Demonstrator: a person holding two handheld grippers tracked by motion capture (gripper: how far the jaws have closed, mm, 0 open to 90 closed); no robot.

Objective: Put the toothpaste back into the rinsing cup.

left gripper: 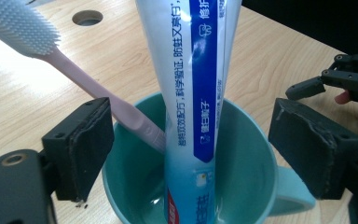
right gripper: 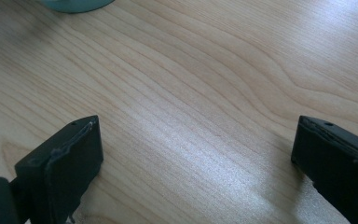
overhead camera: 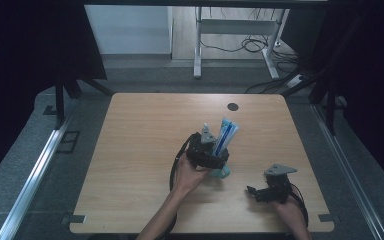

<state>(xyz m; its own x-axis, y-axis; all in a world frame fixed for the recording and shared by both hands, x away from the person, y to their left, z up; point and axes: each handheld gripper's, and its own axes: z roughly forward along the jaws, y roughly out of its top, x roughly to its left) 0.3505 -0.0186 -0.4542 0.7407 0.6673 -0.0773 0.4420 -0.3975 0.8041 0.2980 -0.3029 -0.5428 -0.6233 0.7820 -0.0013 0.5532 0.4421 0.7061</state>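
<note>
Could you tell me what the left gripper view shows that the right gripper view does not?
The left gripper view alone shows the toothpaste tube and the pink toothbrush standing in the mug, with the left gripper open around it, and the right gripper farther off. The right gripper view alone shows its own open jaws over bare wood. Both show the teal mug and the wooden table.

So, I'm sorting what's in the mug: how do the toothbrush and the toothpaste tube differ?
The toothbrush is thin and pink with pale bristles; the toothpaste tube is broad, white and blue, with print. The toothbrush leans steeply across the mug's rim; the toothpaste tube stands nearly upright. Both sit in the teal mug.
</note>
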